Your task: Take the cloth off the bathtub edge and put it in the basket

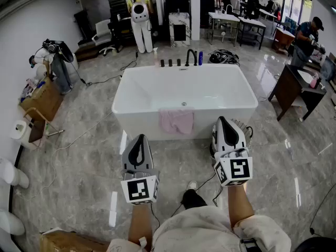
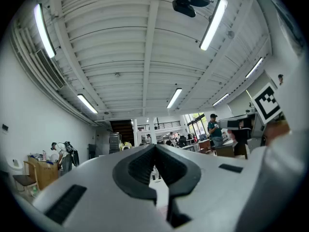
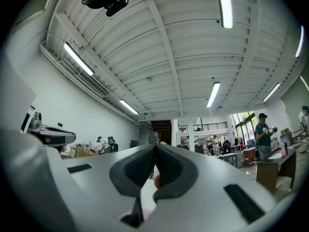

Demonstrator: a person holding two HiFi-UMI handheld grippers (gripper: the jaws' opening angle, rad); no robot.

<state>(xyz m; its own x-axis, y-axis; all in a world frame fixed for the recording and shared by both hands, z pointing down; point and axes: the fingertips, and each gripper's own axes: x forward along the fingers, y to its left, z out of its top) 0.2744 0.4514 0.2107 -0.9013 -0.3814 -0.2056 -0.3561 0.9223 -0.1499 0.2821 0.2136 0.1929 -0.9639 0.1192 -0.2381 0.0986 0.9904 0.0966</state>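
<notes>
The bathtub [image 1: 137,121] is a white freestanding unit standing on the grey marble floor [image 1: 79,156]. The cloth [image 1: 177,121], pale pink, is draped over the near edge of the bathtub at about mid-length, with most of it hanging down the outer wall. The left claw [image 1: 139,138] is held above the floor in front of the bathtub, to the left of the cloth and apart from it. Its jaws are fully closed, tip against tip, with nothing gripped between them. The right claw [image 1: 222,119] is held to the right of the cloth, its tip near the bathtub wall. Its jaws are likewise pressed together at the tip and hold nothing. Neither claw touches the cloth. A round, mesh-sided object on the floor just behind the right claw appears to be the basket [image 1: 243,130]; the claw covers most of it, so this cannot be confirmed. A black faucet [image 1: 191,57] and a blue bottle [image 1: 200,58] stand at the far edge of the bathtub. A dark wooden vanity [image 1: 292,88] stands to the right, well apart from the bathtub.
</notes>
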